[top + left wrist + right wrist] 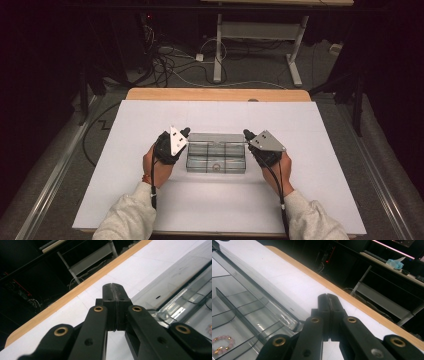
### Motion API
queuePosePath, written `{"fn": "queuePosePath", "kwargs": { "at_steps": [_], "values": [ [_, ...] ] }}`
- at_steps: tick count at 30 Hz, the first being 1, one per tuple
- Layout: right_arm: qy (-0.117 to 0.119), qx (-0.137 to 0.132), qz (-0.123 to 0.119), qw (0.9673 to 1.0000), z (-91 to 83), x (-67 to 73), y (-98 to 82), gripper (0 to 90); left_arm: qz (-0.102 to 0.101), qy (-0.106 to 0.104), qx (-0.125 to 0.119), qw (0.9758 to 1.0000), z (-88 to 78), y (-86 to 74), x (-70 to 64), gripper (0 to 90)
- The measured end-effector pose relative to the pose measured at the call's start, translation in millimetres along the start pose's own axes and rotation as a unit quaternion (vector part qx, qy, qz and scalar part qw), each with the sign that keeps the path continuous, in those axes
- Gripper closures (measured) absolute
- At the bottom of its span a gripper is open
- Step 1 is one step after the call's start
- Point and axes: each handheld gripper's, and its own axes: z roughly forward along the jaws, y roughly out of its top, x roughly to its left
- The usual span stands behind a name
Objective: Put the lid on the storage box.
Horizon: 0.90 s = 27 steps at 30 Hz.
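Between the two clenched, empty tools, left gripper [185,133] and right gripper [247,134], the clear organizer box [217,159] lies lengthwise across the counter [125,165], equally near both.

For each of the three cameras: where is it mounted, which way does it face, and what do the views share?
High view: above the person's side, looking forward and down at the clear box; both forearms, left gripper, right gripper.
Left gripper view: rides the left gripper, looking along shut fingers across the table.
Right gripper view: rides the right gripper, same way; bead bracelet inside the box.
Shared: the clear box, the table.
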Motion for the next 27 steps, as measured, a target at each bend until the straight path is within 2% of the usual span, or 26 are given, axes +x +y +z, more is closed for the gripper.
{"fn": "queuePosePath", "kwargs": {
  "at_steps": [13, 27],
  "values": [
    [0.002, -0.003, 0.006, 1.0000, -1.6, 3.3, -6.9, 90.0, 0.007, 0.010, -0.002, 0.9999, -2.1, -4.3, -5.9, 87.3],
    [0.000, -0.005, 0.011, 0.9999, -2.5, 5.1, -11.0, 90.0, 0.002, 0.012, -0.007, 0.9999, -3.5, -8.4, -10.0, 87.3]
  ]
}}
